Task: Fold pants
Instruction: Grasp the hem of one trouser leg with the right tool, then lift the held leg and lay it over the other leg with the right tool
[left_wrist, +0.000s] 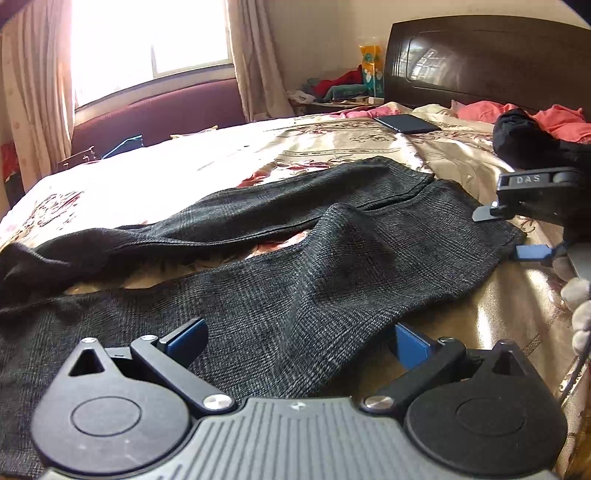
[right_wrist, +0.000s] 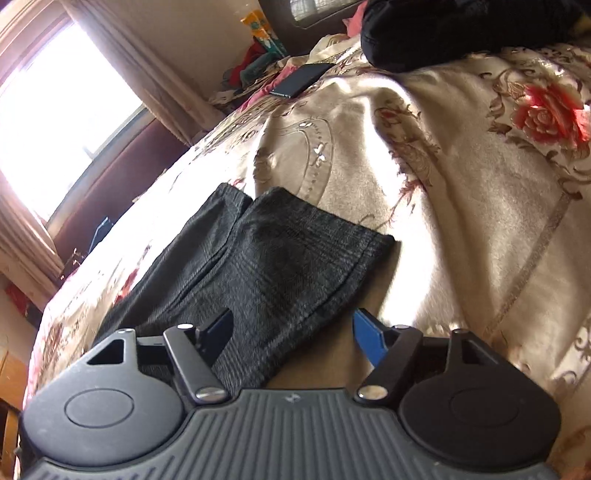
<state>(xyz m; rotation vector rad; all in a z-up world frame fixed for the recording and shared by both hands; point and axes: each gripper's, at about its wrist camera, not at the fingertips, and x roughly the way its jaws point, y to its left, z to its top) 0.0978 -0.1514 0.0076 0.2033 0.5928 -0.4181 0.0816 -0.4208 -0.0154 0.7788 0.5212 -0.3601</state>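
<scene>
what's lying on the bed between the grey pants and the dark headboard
In the left wrist view, mostly bare floral bedspread, with a flat black phone lying on it between the pants and the headboard.

Blown-out window (left_wrist: 147, 40) glare across the bedspread (left_wrist: 229, 155), fisheye-bent edges, slight blur.

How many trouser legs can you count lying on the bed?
2. The near leg lies under the open left gripper, reaching the open right gripper; the far leg lies beside it toward the window. Nothing suggests hidden ones.
</scene>
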